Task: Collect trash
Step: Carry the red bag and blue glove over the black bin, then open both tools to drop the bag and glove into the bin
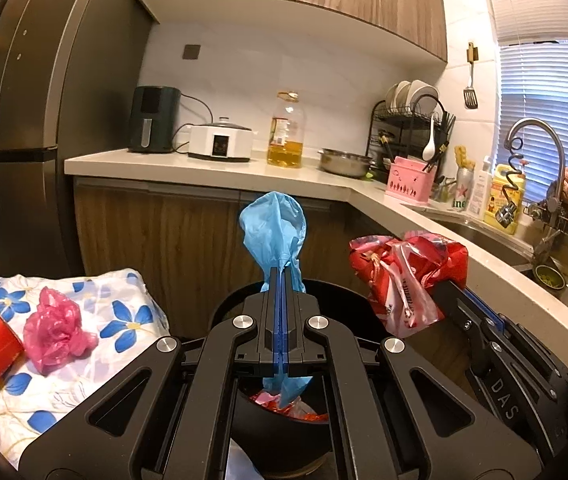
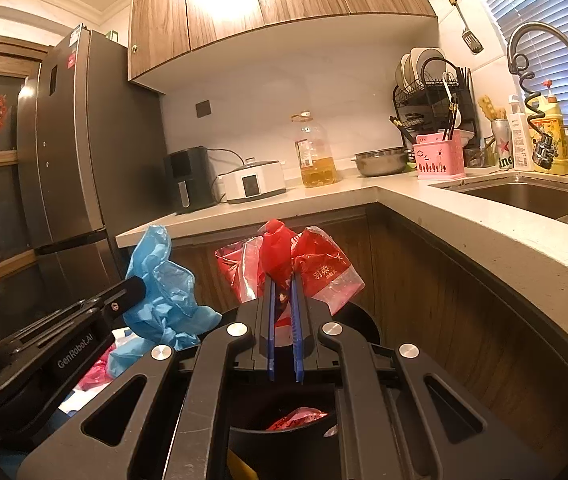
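The left claw (image 1: 282, 276) is pressed together on a blue plastic bag (image 1: 274, 226), most of it bunched above its tips, a tail hanging below. The right claw (image 2: 282, 280) pinches a red plastic bag (image 2: 284, 258). Both hang over the black bin (image 1: 284, 432) directly beneath them. Risk: light, clingy film may stick to the pads on release, or drift past the rim. A pink bag (image 1: 56, 330) waits on the floral cloth (image 1: 132, 300) left of the left claw
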Demonstrator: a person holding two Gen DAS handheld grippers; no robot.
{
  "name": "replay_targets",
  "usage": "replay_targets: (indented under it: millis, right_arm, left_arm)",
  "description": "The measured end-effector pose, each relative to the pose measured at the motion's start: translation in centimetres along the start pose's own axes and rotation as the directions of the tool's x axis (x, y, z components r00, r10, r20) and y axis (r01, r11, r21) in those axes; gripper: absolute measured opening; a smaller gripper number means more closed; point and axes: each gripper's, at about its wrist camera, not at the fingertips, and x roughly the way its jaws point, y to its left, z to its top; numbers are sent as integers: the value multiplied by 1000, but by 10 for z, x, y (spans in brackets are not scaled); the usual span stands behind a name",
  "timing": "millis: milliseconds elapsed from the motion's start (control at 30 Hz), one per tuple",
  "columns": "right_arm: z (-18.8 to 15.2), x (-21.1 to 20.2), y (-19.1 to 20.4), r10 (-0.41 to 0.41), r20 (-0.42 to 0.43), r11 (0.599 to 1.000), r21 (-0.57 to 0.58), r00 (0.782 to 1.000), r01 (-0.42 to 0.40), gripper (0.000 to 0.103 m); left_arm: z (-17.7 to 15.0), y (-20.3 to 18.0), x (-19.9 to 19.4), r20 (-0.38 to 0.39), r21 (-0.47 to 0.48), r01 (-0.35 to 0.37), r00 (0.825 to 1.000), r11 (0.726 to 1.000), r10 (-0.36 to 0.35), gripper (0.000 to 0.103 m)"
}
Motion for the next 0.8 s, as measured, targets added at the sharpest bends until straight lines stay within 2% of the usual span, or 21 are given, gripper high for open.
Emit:
replay_targets:
  millis: [433,667,733,800]
  right_arm:
    - [-3,12,-2,-4,-19,1000,-2,1000,4,10]
    - [-1,15,-4,2,-24,1000,3,1000,-2,20]
    - [0,15,-5,-2,-23,1000,4,1000,2,20]
    - [-1,16,-6,-5,-25,1000,9,1000,6,20]
  left_arm:
    - [-10,2,21,-47,2,37,998,999,-37,0]
    - [-13,2,25,-61,8,38,997,999,-37,1]
    - [-14,3,26,-63,9,35,997,999,-35,10]
    - [-15,4,25,-63,5,36,997,999,-36,15]
